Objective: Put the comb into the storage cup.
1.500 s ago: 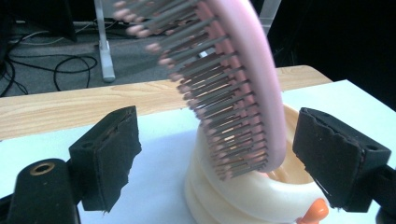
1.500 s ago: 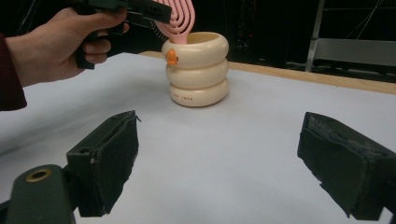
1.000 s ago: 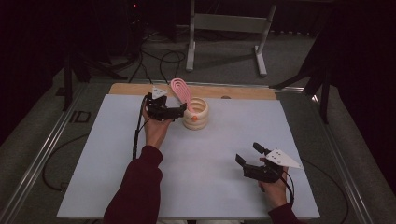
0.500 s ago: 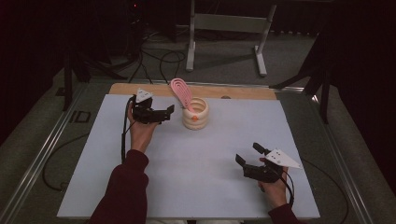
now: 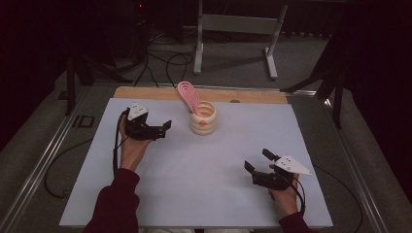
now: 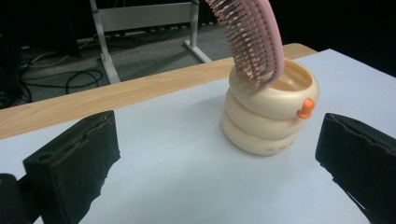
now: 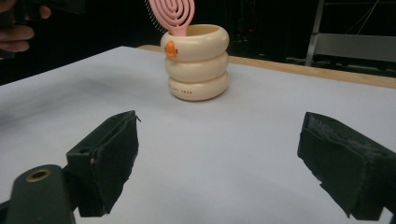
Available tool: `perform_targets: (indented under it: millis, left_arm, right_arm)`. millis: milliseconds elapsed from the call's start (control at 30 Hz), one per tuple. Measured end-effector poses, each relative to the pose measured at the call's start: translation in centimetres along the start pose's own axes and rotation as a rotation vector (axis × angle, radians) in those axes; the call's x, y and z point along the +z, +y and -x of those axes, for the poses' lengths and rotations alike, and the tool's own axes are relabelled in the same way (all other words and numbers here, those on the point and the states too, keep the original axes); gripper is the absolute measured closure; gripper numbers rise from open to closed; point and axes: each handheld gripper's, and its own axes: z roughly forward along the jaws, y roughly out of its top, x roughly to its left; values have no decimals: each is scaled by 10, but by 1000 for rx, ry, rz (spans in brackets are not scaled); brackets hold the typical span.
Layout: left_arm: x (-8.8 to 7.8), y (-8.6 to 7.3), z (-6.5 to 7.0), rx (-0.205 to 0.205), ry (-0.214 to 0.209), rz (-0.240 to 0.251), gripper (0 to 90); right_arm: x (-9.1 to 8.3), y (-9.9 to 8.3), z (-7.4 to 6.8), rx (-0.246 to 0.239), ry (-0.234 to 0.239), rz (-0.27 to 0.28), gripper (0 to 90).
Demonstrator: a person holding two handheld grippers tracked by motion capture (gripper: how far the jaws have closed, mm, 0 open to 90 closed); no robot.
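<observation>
A cream ringed cup (image 5: 203, 119) (image 6: 271, 112) (image 7: 196, 63) with a small orange knob stands near the table's far middle. A pink hairbrush (image 5: 187, 96) (image 6: 252, 37) (image 7: 172, 14) stands in it, head up and leaning left. My left gripper (image 5: 164, 129) (image 6: 219, 168) hovers a little to the left of the cup, open and holding nothing. My right gripper (image 5: 256, 161) (image 7: 219, 163) sits near the front right of the table, open and holding nothing, pointing toward the cup.
The white tabletop (image 5: 194, 170) has a wooden strip (image 5: 145, 93) along its far edge. A metal stand (image 5: 233, 29) and cables (image 5: 160, 56) lie on the floor beyond. Cables trail from both grippers.
My left gripper has drawn back leftward from the cup, leaving the hairbrush standing in it. The right gripper has stayed put.
</observation>
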Motion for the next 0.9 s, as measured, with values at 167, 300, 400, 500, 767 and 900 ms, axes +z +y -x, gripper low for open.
perform_targets:
  millis: [167,300,400,500,767,900]
  left_arm:
    - [-16,-8,-1,0,-6,-4,1]
    - [-29,-14,-4,-8,-5,1,1]
    - [-41,-19,-6,-15,-2,15,1]
    - [-54,-25,-9,-18,5,26,1]
    - [-79,-49,-17,-52,18,60,0]
    - [-85,-62,-16,-46,17,55,0]
  right_arm:
    - [1,-1,-1,-3,1,-5,123]
    - [2,-1,-2,-2,0,-12,120]
    - [1,-1,-2,-7,-2,-15,118]
    - [2,-1,-2,-8,-4,-20,117]
    - [1,0,0,-48,-30,-25,114]
    - [0,3,-1,-52,-34,-24,113]
